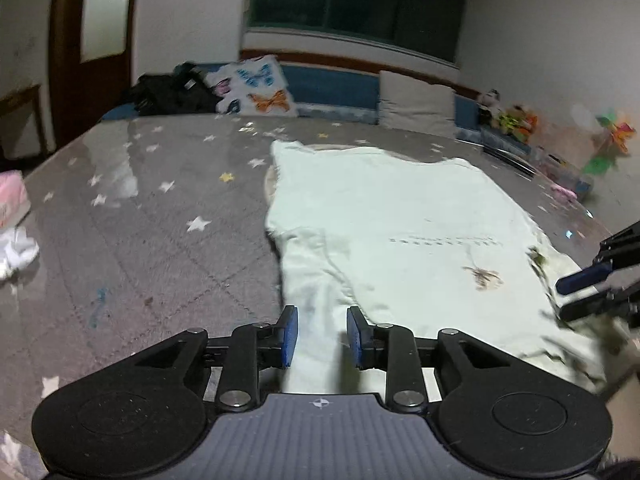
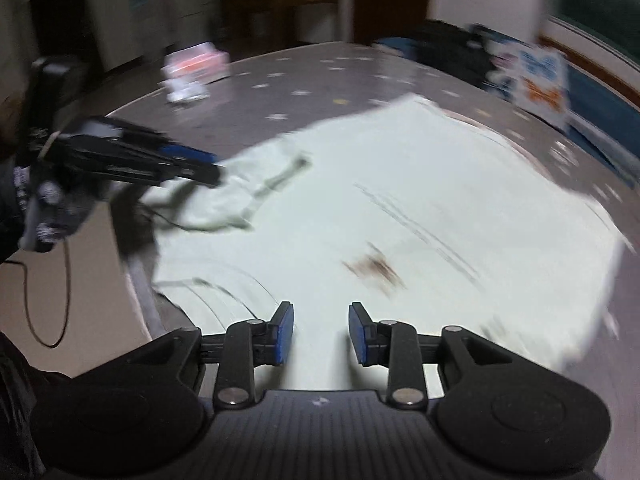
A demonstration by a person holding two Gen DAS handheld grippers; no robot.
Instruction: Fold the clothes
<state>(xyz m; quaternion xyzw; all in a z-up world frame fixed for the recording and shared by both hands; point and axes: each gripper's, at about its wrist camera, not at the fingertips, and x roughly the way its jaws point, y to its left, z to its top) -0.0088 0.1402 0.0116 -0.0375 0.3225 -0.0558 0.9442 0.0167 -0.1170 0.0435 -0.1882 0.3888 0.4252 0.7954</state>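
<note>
While the grey star-patterned table (image 1: 152, 216) spreads out under both your grippers, the pale green T-shirt (image 1: 400, 216) lies flat on its right half, printed side up, with a sleeve reaching toward you. Your left gripper (image 1: 322, 336) hangs over that sleeve, jaws parted, blue pads (image 1: 291, 334) clear of the cloth. Your right gripper (image 2: 321, 334) hangs over the shirt's near edge, jaws likewise released, nothing pinched. A butterfly cushion (image 1: 258, 88) leans at the far edge, and a pink tissue pack (image 1: 12, 196) sits at the left
</note>
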